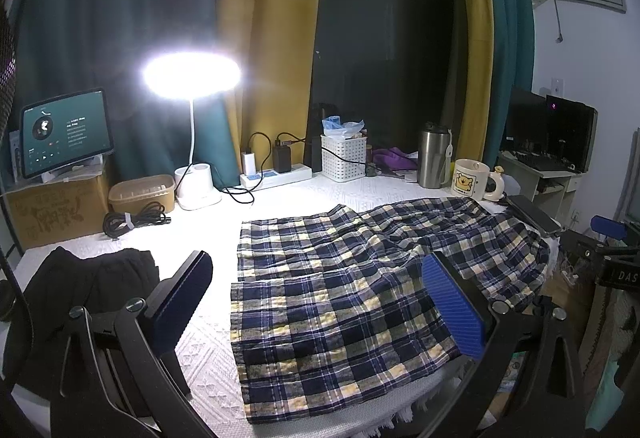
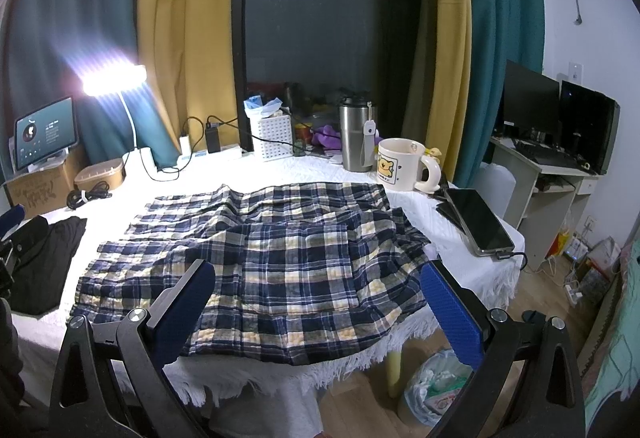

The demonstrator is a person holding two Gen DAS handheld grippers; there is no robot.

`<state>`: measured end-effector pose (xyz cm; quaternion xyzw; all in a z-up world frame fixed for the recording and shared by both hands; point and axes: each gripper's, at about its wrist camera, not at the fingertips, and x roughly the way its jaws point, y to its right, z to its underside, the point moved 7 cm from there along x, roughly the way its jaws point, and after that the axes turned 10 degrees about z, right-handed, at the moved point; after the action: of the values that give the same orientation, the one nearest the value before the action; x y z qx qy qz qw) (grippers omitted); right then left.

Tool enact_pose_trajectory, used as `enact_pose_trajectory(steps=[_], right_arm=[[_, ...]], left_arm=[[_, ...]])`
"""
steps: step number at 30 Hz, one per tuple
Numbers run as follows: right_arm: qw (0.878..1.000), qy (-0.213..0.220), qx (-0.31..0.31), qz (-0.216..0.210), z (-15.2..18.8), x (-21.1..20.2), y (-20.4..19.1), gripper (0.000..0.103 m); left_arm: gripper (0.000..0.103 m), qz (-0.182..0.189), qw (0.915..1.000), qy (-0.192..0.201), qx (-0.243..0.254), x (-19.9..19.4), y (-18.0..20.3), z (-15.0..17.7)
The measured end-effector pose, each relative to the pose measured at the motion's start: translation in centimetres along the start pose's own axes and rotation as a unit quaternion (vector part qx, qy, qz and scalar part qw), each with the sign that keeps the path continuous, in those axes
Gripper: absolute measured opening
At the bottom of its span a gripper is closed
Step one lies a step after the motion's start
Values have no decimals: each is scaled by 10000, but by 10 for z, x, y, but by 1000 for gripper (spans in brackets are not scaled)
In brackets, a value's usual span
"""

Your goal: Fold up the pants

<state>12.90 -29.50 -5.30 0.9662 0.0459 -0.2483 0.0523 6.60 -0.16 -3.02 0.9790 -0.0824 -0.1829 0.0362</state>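
Blue, white and yellow plaid pants (image 1: 352,278) lie spread flat on the white-covered table (image 1: 208,350), leg hems toward the left, waist toward the right. My left gripper (image 1: 316,298) hovers open above the near leg, nothing between its blue pads. In the right wrist view the same pants (image 2: 280,258) reach the table's front edge, and my right gripper (image 2: 316,302) hangs open above the waist end, apart from the cloth. The right gripper's blue tip (image 1: 608,228) shows at the far right of the left wrist view.
A folded black garment (image 1: 92,286) lies at the left. Along the back stand a lit desk lamp (image 1: 192,74), tablet (image 1: 66,132), power strip (image 1: 276,176), white basket (image 1: 344,156), steel tumbler (image 2: 356,136) and mug (image 2: 400,164). A phone (image 2: 478,220) lies at the right edge.
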Motion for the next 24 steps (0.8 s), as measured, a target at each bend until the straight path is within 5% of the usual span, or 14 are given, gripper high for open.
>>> enact_pose_trajectory(steps=[24], right_arm=[[10000,-33,-14,3,1,2,0,103]], left_arm=[[103,-10,10000,-28,13,0,0,0]])
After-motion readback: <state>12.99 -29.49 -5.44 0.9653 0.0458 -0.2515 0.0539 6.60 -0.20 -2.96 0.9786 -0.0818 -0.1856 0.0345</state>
